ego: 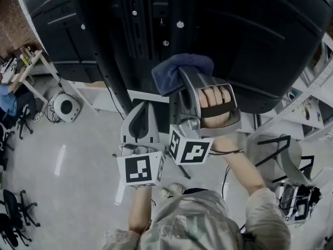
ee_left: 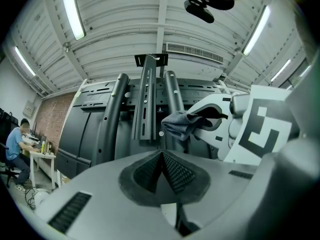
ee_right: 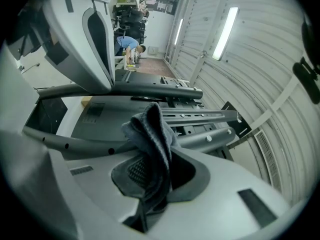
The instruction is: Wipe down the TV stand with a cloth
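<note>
**One cloth in the right jaws, held up at the TV stand**

One large black TV (ego: 270, 40) fills the top of the head view, seen from its back; in front of it rises one TV stand (ee_left: 146, 104), which the left gripper view shows as three dark uprights: one flat slotted rail in the middle and two round tubes, one at each side of it.

Two grippers are raised side by side below the stand; the right gripper (ee_right: 150, 166) has its two jaws clamped on one blue-grey cloth (ee_right: 152, 134), which is pinched between the pads and bunches out above the tips; the left gripper (ee_left: 162, 159) has its two ribbed pads pressed together, with nothing between them, and points up at the middle rail.

In the head view the cloth (ego: 179, 69) sits on the tip of the right gripper, over the dark upright; from the left gripper view it lies just beside the right-hand tube, though contact cannot be told.

One hand (ego: 215, 105) shows inside the right gripper's handle, fingers curled round the grip; two marker cubes (ego: 140, 170) sit at the near ends, one on each gripper, close together.
</note>
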A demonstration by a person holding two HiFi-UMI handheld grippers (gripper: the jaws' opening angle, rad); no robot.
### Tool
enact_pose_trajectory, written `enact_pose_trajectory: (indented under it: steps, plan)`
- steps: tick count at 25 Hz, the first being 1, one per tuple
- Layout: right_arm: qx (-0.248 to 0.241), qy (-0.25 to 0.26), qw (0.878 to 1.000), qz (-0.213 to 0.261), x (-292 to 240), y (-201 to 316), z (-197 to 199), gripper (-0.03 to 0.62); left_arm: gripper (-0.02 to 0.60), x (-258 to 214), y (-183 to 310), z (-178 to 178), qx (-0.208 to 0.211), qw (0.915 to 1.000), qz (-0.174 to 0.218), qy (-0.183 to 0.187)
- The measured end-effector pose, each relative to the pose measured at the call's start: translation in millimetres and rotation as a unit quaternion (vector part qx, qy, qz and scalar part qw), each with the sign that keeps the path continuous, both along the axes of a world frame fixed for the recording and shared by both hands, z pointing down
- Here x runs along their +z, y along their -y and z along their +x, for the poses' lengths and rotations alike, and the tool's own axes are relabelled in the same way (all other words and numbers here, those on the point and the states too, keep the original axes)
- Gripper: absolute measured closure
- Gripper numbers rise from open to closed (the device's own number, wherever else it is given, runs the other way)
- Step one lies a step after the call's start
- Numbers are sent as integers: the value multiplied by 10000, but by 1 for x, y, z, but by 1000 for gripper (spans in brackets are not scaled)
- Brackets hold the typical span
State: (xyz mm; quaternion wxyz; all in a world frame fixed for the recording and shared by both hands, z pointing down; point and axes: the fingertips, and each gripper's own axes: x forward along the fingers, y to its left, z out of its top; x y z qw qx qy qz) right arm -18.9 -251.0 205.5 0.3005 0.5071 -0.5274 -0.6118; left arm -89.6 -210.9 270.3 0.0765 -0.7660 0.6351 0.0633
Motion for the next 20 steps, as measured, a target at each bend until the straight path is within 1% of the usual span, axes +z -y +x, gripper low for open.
enact_pose_trajectory:
  steps: [5, 13, 20]
  plan:
    - [-75, -56, 9988, -482, 38, 1, -3, 537, 566, 16, -1, -4, -12, 9999, -156, 32]
    - [-111, -239, 9956, -899, 87, -2, -5, 537, 566, 39, -4, -15, -168, 9994, -287, -39]
    - [-118, -321, 9914, -1264, 127, -4, -5, 537, 566, 61, -5, -16, -250, 9988, -420, -1]
